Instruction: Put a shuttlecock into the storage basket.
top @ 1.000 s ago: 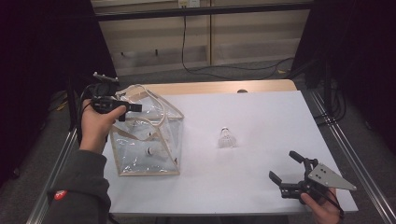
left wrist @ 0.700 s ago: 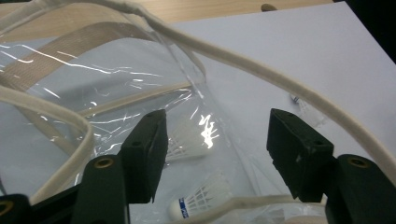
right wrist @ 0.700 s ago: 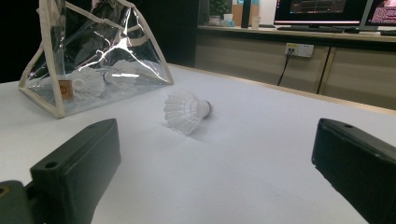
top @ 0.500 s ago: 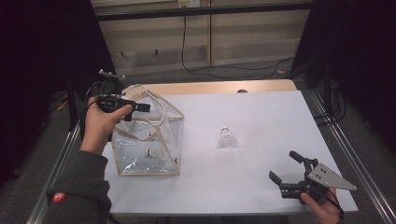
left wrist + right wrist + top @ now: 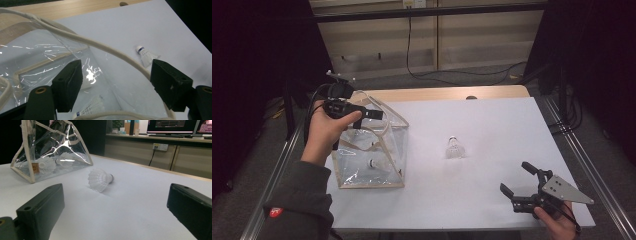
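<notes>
A clear plastic bag (image 5: 372,150) with cream trim and cord handles stands at the table's left, with shuttlecocks (image 5: 373,163) inside it. One white shuttlecock (image 5: 454,148) lies loose on the white table (image 5: 492,120). My left gripper (image 5: 367,117) hovers over the bag's top. Its jaws have just been opening. In the left gripper view a cream handle cord (image 5: 110,51) runs across between the jaws of the left gripper (image 5: 120,72), and neither pad presses it. My right gripper (image 5: 515,177) rests open near the front right, aimed at the loose shuttlecock (image 5: 100,179), with nothing in it.
A wooden strip (image 5: 447,93) borders the table's far edge, and metal rails (image 5: 582,165) run along its sides. Cables (image 5: 422,75) lie on the floor beyond. The bag (image 5: 50,150) stands left of the loose shuttlecock in the right gripper view.
The left hand has carried its gripper slightly up and to the right over the bag's top. The right gripper and the loose shuttlecock have stayed where they were.
</notes>
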A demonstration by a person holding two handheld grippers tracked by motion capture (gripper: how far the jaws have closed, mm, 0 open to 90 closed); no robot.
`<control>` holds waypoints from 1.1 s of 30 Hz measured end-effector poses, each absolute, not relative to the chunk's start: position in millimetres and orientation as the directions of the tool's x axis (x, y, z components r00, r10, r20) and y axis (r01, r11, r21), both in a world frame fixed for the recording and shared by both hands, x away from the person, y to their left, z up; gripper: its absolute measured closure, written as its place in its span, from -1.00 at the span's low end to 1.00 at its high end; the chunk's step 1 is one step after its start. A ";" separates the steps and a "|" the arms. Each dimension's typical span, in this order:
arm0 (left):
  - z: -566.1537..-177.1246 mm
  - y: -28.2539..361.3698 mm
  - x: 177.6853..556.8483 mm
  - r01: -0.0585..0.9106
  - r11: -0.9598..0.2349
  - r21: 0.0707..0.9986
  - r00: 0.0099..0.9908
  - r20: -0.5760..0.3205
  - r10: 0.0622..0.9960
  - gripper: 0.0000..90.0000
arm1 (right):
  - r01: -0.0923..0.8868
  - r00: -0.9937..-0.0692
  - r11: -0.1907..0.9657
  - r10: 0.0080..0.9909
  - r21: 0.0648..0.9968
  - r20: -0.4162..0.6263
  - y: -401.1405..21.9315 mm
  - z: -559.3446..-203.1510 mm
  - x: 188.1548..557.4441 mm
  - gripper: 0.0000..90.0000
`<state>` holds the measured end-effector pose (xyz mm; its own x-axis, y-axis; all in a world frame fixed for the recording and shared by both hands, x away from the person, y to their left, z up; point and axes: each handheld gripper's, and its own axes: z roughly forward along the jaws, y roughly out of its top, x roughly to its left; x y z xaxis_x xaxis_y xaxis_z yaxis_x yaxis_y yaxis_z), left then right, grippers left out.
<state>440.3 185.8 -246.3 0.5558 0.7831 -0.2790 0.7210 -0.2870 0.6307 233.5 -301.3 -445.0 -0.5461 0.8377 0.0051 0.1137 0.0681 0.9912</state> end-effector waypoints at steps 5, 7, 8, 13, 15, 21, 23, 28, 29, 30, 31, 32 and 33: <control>-244.6 180.8 439.6 0.716 -0.298 0.631 0.568 -0.279 0.774 -0.45 | 0.112 -0.549 0.071 0.836 0.991 0.002 -301.3 -444.9 233.4 -0.97; -244.3 178.3 439.1 0.718 -0.304 0.626 0.572 -0.281 0.771 -0.47 | 0.112 -0.548 0.073 0.837 0.991 0.000 -301.4 -444.9 233.4 -0.97; -243.8 177.2 438.9 0.715 -0.306 0.628 0.575 -0.281 0.768 -0.47 | 0.111 -0.549 0.074 0.836 0.991 0.000 -301.4 -445.0 233.5 -0.97; -240.8 171.0 437.2 0.706 -0.313 0.635 0.591 -0.285 0.754 -0.48 | 0.112 -0.549 0.073 0.836 0.991 0.001 -301.5 -445.0 233.4 -0.97; -239.4 167.8 436.2 0.705 -0.313 0.636 0.592 -0.287 0.753 -0.48 | 0.113 -0.548 0.070 0.837 0.991 0.004 -301.4 -445.0 233.4 -0.97; -237.2 158.2 433.3 0.696 -0.333 0.636 0.614 -0.288 0.735 -0.52 | 0.113 -0.549 0.071 0.836 0.991 0.002 -301.2 -444.9 233.3 -0.97; -236.4 155.6 432.5 0.695 -0.337 0.635 0.620 -0.291 0.729 -0.53 | 0.112 -0.550 0.071 0.835 0.991 0.002 -301.3 -445.0 233.4 -0.97; -234.8 149.0 431.1 0.692 -0.344 0.635 0.632 -0.303 0.713 -0.55 | 0.112 -0.548 0.070 0.836 0.991 0.003 -301.0 -444.9 233.2 -0.97; -234.3 147.5 430.6 0.691 -0.345 0.636 0.634 -0.303 0.712 -0.56 | 0.112 -0.549 0.071 0.836 0.991 0.003 -301.1 -444.8 233.2 -0.97; -233.7 146.1 430.2 0.691 -0.347 0.635 0.636 -0.304 0.710 -0.55 | 0.111 -0.548 0.071 0.837 0.991 0.001 -301.1 -444.9 233.3 -0.97; -233.3 144.8 430.0 0.688 -0.352 0.635 0.640 -0.303 0.706 -0.56 | 0.111 -0.549 0.072 0.836 0.991 0.000 -301.2 -445.1 233.4 -0.97; -232.8 143.8 429.9 0.685 -0.357 0.635 0.645 -0.299 0.703 -0.56 | 0.113 -0.550 0.071 0.835 0.991 0.003 -301.2 -445.1 233.4 -0.97; -232.4 142.6 429.6 0.683 -0.357 0.637 0.646 -0.299 0.702 -0.56 | 0.112 -0.550 0.073 0.835 0.991 0.001 -301.4 -445.1 233.4 -0.97</control>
